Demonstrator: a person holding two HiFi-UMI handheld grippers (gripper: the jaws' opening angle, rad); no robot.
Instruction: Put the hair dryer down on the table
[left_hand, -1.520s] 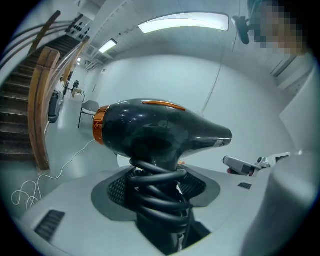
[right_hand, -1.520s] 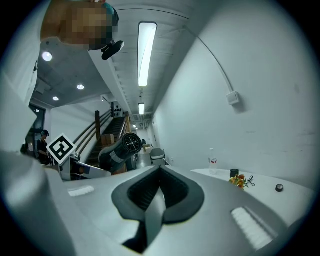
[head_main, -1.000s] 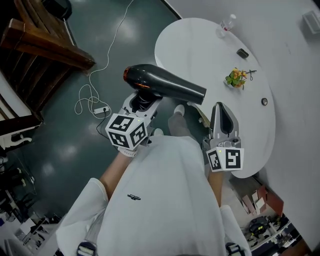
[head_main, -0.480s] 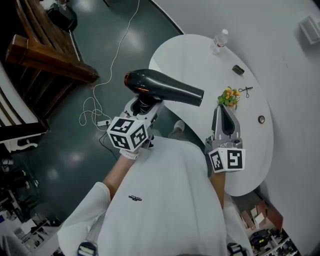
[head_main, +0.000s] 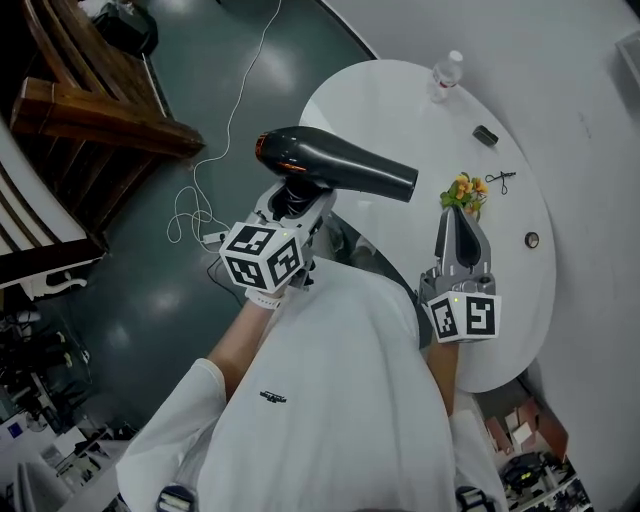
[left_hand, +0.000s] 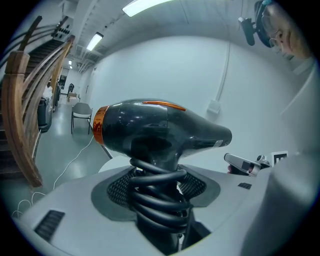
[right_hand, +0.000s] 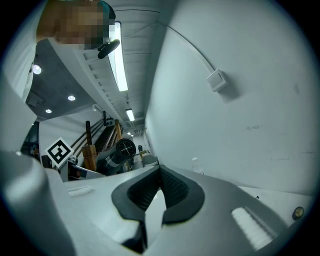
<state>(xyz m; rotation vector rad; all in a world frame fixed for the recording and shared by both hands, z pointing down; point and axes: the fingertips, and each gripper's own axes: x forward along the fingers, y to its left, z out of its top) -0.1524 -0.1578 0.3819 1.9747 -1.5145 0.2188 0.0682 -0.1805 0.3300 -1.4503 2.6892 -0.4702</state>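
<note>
Head view: left tool (head_main: 292, 200) pinching hair dryer (head_main: 335, 170), aloft at 9 o'clock edge of white desk (head_main: 400, 110), nozzle toward 3 o'clock; right tool (head_main: 457, 222) over desk, 4 o'clock of dryer.
Left gripper view: jaws clamp cord-wrapped handle (left_hand: 159, 197).
Right gripper view: jaws pressed together, empty.

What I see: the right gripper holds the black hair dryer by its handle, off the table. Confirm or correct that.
Wrong gripper. The left gripper holds the black hair dryer by its handle, off the table; the left gripper view shows it. The right gripper is shut on nothing.
</note>
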